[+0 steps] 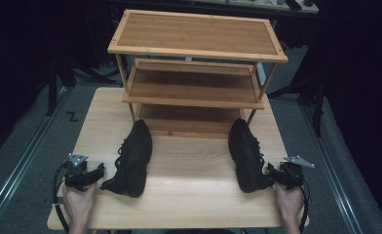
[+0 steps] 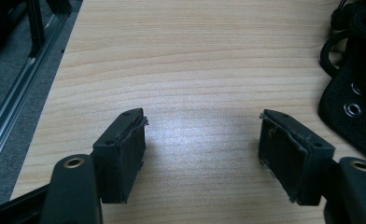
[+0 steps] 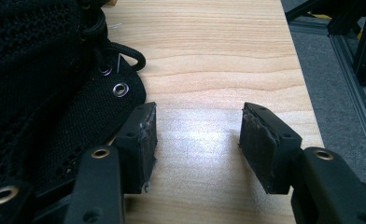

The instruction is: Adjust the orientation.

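Two handheld grippers rest at the near edge of a light wooden table point(image 1: 189, 195), one at each lower corner of the high view, with a person's hands and forearms cut off by the bottom of the frame. The left gripper point(image 1: 100, 171), lower left, has its jaws spread apart over bare wood with nothing between them; its own camera shows the gap plainly point(image 2: 202, 144). The right gripper point(image 1: 270, 170), lower right, is likewise spread and empty point(image 3: 197, 135), its left jaw just beside the heel end of a shoe (whether they touch cannot be told).

Two black mesh sneakers lie on the tabletop. The left sneaker point(image 1: 132, 158) sits in the lower centre-left of the high view, tipped partly onto its side with sole showing; in the left gripper view only a slice of it with metal eyelets appears at the right edge point(image 2: 354, 93). The right sneaker point(image 1: 245, 153) stands at lower centre-right, and in the right gripper view its mesh and lace loop are cropped by the left edge point(image 3: 41, 88).

Farther back, one three-tier bamboo shoe rack point(image 1: 196, 36) stands at the table's far side, all three shelves bare; its lowest shelf is partly hidden by the tiers above. The surroundings are too dark to read.
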